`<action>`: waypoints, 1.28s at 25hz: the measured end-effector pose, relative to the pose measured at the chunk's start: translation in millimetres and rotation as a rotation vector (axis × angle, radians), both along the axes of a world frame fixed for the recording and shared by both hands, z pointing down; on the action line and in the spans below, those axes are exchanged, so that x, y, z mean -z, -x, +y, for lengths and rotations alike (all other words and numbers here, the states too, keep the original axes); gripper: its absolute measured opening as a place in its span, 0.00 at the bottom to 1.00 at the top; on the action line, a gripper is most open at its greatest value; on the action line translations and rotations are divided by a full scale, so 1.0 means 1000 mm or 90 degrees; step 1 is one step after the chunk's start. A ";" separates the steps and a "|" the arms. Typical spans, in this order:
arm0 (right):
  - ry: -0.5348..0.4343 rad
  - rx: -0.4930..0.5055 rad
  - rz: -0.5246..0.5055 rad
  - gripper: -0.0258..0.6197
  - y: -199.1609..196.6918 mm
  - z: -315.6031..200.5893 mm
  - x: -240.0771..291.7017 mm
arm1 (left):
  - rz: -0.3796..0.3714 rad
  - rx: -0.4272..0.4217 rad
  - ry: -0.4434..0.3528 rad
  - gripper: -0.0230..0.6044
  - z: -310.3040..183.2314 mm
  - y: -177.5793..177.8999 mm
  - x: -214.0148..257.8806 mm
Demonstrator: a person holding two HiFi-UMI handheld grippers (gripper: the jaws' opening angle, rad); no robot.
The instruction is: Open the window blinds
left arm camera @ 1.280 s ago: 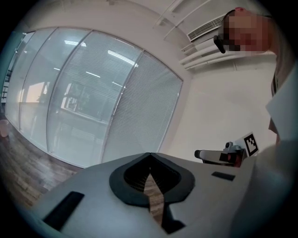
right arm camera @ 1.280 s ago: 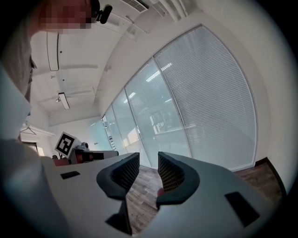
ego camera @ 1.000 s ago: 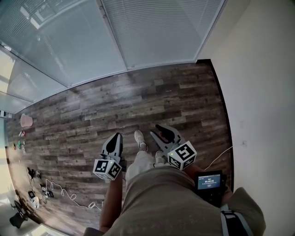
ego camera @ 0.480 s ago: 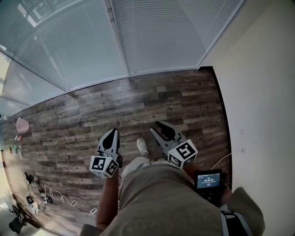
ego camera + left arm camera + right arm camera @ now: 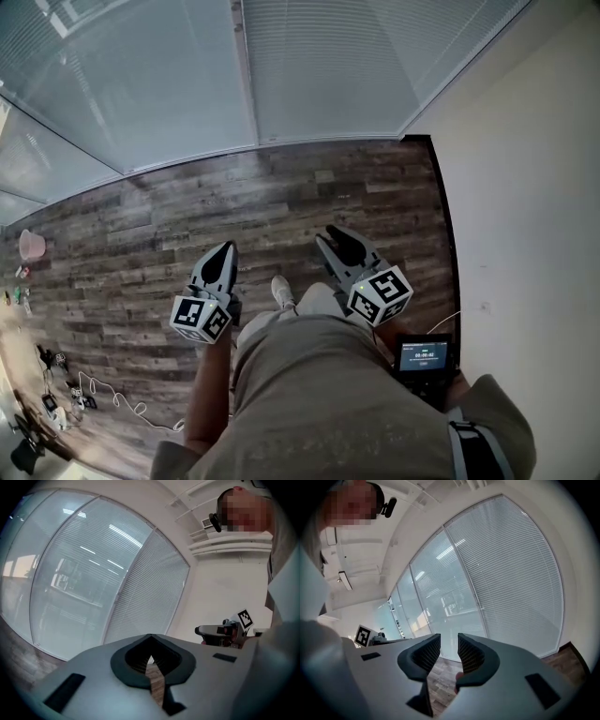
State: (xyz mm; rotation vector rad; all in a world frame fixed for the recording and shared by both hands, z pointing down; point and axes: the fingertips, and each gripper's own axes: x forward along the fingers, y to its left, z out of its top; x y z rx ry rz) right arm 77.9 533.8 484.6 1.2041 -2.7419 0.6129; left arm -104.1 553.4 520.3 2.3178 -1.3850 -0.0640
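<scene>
Now the person has walked nearer the blinds (image 5: pixel 328 66), which hang lowered over the window ahead, across a strip of wooden floor (image 5: pixel 281 197). The left gripper (image 5: pixel 223 253) has its jaws together, while the right gripper (image 5: pixel 331 236) has its jaws apart and empty. I judge the blinds are not yet within reach.

White window blinds (image 5: pixel 328 66) of thin horizontal slats are seen lowered full length to the wooden floor (image 5: pixel 281 197), hung flat across tall glass panels (image 5: pixel 131 84). The section beside the corner wall (image 5: pixel 525 187) is shown shut and opaque; its neighbour is partly seen through.
</scene>
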 end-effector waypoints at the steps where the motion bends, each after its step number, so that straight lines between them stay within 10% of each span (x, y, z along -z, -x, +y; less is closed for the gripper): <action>1: -0.002 -0.001 -0.003 0.21 0.002 -0.004 0.002 | 0.000 0.001 -0.001 0.06 -0.002 0.002 0.000; 32: 0.000 0.036 -0.069 0.21 -0.086 -0.211 0.025 | -0.031 0.049 -0.046 0.05 -0.193 -0.083 0.041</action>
